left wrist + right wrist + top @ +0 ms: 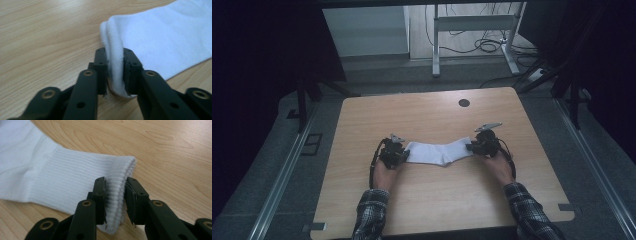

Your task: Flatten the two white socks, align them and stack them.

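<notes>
Sock (439, 151), white and stretched flat across the near middle of the wooden bench (427, 115), lay between two hand-held grippers. The left gripper (404, 155) had its black fingers (100, 67) pinching the folded toe end, the fabric bunched between the pads. The right gripper (470, 147) had its fingers (100, 192) around the ribbed cuff, touching the knit on both sides. Checked sleeves (372, 212) reached in from the bench's near edge.

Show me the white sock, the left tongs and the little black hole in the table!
white cotton sock (437, 151), high view, middle.
left tongs (115, 72), left gripper view, between tips.
round black hole (464, 103), high view, centre.
</notes>
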A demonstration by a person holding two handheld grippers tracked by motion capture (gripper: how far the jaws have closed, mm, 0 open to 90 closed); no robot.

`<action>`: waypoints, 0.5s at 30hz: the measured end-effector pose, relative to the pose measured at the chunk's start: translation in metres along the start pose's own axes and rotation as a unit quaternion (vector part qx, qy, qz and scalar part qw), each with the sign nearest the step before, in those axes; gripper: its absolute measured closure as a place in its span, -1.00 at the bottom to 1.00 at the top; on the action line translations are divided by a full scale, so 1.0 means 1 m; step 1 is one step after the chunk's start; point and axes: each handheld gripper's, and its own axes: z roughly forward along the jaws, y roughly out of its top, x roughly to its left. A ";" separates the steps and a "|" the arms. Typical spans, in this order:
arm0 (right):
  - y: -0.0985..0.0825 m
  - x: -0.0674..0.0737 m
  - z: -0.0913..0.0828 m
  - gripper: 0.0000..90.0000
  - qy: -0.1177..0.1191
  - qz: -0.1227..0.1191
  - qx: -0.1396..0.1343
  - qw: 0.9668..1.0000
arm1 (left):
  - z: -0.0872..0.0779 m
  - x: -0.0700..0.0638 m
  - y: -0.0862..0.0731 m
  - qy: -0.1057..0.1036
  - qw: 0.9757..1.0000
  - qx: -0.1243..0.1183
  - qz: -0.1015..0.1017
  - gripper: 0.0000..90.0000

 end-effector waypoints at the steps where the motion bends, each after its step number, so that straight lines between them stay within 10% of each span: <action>1: 0.000 0.000 0.000 0.50 -0.001 0.002 0.002 1.000 | 0.000 0.001 0.000 -0.001 1.000 -0.001 -0.005 0.57; 15: 0.004 0.004 -0.009 -0.11 -0.003 -0.003 -0.008 1.000 | -0.012 0.005 0.002 -0.002 0.999 -0.029 -0.016 -0.15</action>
